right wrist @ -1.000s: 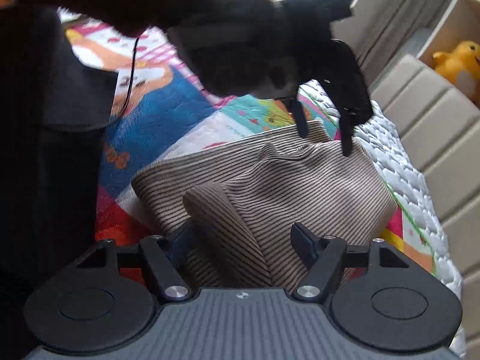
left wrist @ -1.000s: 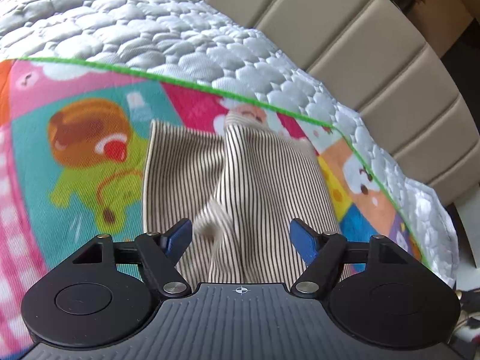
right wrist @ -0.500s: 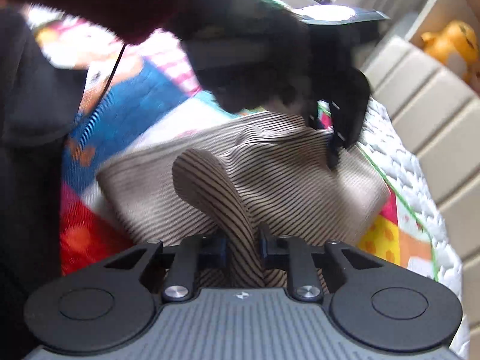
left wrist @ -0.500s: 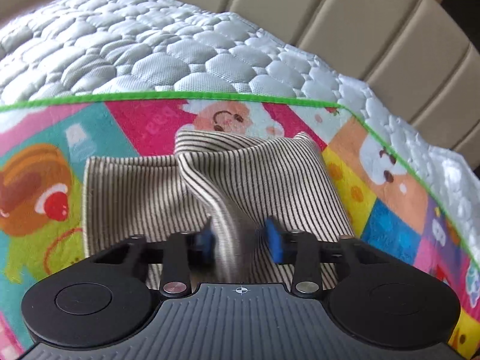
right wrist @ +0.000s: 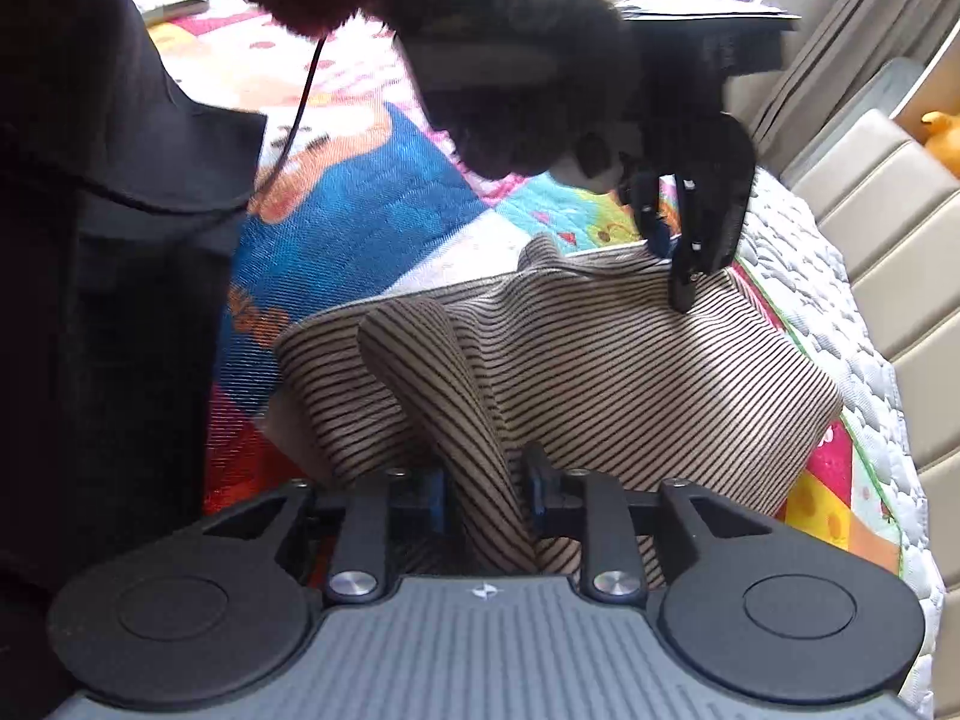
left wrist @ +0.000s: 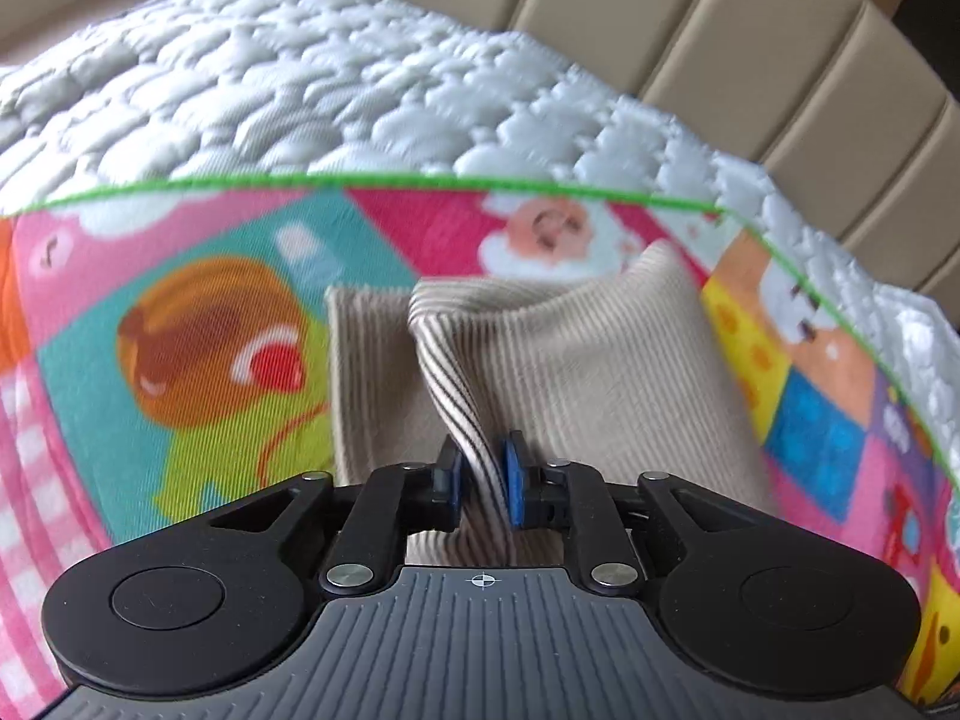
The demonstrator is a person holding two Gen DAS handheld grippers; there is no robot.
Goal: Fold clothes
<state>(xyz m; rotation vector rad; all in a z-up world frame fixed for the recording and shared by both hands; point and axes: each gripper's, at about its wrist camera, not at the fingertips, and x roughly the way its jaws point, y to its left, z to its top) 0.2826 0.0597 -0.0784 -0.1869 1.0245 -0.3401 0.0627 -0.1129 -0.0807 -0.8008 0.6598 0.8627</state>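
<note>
A beige garment with thin dark stripes (left wrist: 600, 372) lies on a colourful cartoon mat (left wrist: 210, 324) spread over a bed. My left gripper (left wrist: 480, 483) is shut on a raised fold of the garment's near edge, and the cloth is pulled up into a ridge. In the right wrist view my right gripper (right wrist: 483, 495) is shut on another lifted fold of the same striped garment (right wrist: 630, 372). The left gripper (right wrist: 678, 252) also shows there, pinching the garment's far edge from above, held by a dark-sleeved arm (right wrist: 480, 30).
A white quilted mattress cover (left wrist: 300, 90) surrounds the mat, with a beige padded headboard (left wrist: 720, 30) behind. A person's dark clothing (right wrist: 90, 240) fills the left of the right wrist view. A yellow plush toy (right wrist: 942, 138) sits at the far right.
Both grippers went from open to shut on folds of the striped garment. The cloth is now lifted off the mat at both grips.
</note>
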